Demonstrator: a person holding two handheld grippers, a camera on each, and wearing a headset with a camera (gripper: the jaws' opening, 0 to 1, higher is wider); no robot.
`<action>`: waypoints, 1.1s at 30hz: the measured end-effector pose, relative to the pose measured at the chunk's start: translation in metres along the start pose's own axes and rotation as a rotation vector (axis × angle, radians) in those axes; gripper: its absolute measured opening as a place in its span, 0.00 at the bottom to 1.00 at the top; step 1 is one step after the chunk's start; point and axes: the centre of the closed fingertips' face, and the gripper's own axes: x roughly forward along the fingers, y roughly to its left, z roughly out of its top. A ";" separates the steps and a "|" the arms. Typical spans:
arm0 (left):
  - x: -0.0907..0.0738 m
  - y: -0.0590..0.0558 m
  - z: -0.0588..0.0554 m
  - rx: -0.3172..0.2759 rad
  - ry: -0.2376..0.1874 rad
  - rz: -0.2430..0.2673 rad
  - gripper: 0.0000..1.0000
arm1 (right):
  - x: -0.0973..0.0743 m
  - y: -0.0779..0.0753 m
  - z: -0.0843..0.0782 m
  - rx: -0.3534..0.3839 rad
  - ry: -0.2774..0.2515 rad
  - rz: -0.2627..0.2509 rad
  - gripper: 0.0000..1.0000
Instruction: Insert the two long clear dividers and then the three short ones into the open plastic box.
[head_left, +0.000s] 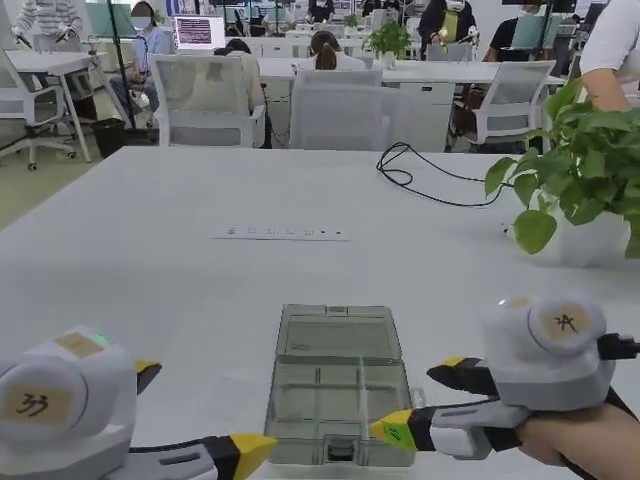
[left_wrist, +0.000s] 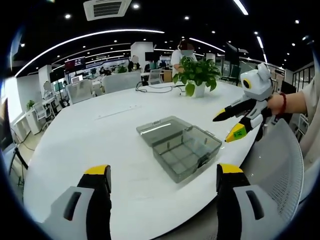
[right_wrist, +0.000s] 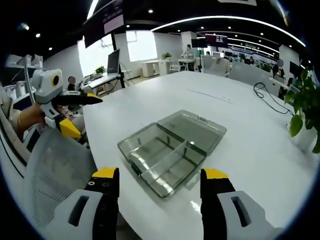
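Observation:
The clear grey plastic box (head_left: 340, 398) lies open near the table's front edge, its lid (head_left: 338, 333) folded flat away from me. Clear dividers stand inside it and split it into compartments. In the left gripper view the box (left_wrist: 186, 150) sits ahead of the jaws, and in the right gripper view the box (right_wrist: 164, 152) is just beyond them. My left gripper (head_left: 200, 412) hovers open and empty to the left of the box. My right gripper (head_left: 418, 400) is open and empty at the box's right front corner, slightly above it.
A potted plant (head_left: 585, 190) stands at the right, with a black cable (head_left: 410, 170) behind it. A thin printed strip (head_left: 282, 233) lies mid-table. White chairs (head_left: 340, 115) line the far edge. A mesh chair back (right_wrist: 55, 170) is close to me.

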 end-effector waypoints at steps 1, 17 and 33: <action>0.000 0.000 0.000 0.000 0.002 0.001 0.88 | -0.001 -0.001 -0.001 0.003 -0.002 -0.003 0.67; 0.007 0.016 -0.014 -0.026 0.125 0.045 0.76 | -0.012 0.003 0.005 0.028 -0.084 -0.002 0.69; 0.028 0.036 -0.040 -0.057 0.271 0.074 0.60 | -0.016 -0.006 -0.001 0.062 -0.089 -0.039 0.66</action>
